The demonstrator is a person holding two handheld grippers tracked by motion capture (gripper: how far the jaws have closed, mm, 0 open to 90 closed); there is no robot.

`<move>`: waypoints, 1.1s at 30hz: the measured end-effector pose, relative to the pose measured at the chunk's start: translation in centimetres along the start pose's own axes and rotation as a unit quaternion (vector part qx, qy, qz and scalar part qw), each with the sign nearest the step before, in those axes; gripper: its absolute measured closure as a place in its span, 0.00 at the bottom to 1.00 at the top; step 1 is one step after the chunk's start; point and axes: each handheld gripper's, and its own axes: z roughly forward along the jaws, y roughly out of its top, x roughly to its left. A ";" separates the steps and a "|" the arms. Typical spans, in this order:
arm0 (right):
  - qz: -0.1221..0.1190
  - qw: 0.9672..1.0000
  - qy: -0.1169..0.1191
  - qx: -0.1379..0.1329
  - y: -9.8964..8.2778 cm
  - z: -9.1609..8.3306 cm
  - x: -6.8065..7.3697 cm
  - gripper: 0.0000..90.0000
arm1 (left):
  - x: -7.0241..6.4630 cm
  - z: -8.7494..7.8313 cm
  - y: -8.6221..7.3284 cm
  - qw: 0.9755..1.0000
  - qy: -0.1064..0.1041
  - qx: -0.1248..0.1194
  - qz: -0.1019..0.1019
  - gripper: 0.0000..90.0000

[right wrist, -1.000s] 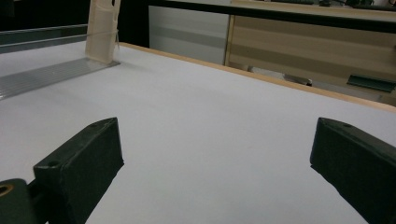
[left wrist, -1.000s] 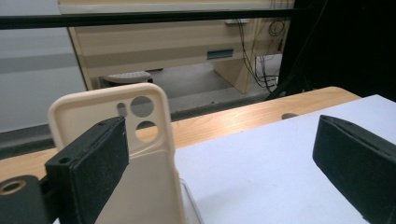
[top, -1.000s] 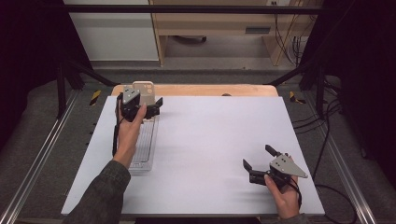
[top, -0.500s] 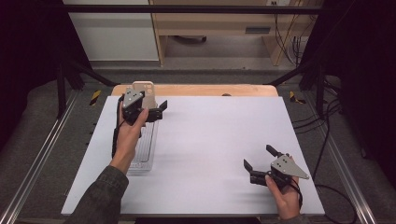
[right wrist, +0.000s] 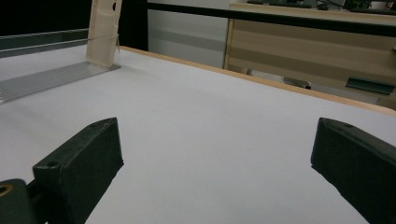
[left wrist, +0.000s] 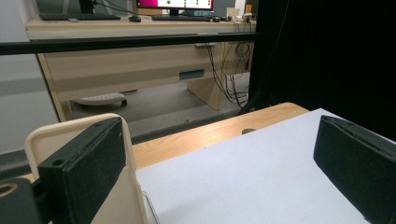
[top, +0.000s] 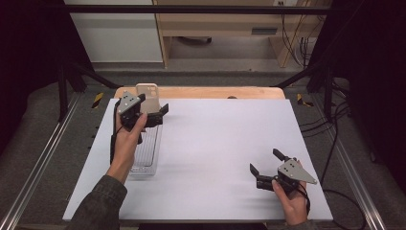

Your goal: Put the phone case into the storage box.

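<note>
While it stands upright at the clear tray's (top: 146, 148) twelve-o'clock end, the beige phone case (top: 147, 96) looks light, thin, flexible; the wide-open, empty left gripper (top: 152, 115) should pinch its side edges.

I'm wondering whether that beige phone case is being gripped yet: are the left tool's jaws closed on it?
No: in the left gripper view the left gripper has its jaws wide apart, with the phone case standing behind one jaw only.
</note>
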 end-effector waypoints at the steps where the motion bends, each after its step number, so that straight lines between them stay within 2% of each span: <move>1: 0.000 1.000 0.000 0.000 0.0 0.0 0.0 0.02 | 0.0 -0.1 0.1 1.000 0.000 -0.002 -0.001 0.02; 6: 0.000 1.000 0.001 -0.001 0.0 0.0 0.0 0.02 | 0.2 -0.7 0.1 1.000 0.000 -0.005 -0.002 0.02; 11: 0.000 1.000 0.001 -0.001 0.0 0.0 0.0 0.02 | 0.7 -1.1 -0.3 1.000 0.003 -0.010 -0.011 0.02; 15: 0.000 1.000 0.001 0.000 0.1 0.0 0.1 0.02 | 1.0 -1.4 -0.3 1.000 0.003 -0.014 -0.010 0.02; 33: -0.002 1.000 0.002 0.001 0.1 0.0 0.1 0.02 | 1.8 -4.2 -0.3 0.999 0.009 -0.033 -0.021 0.02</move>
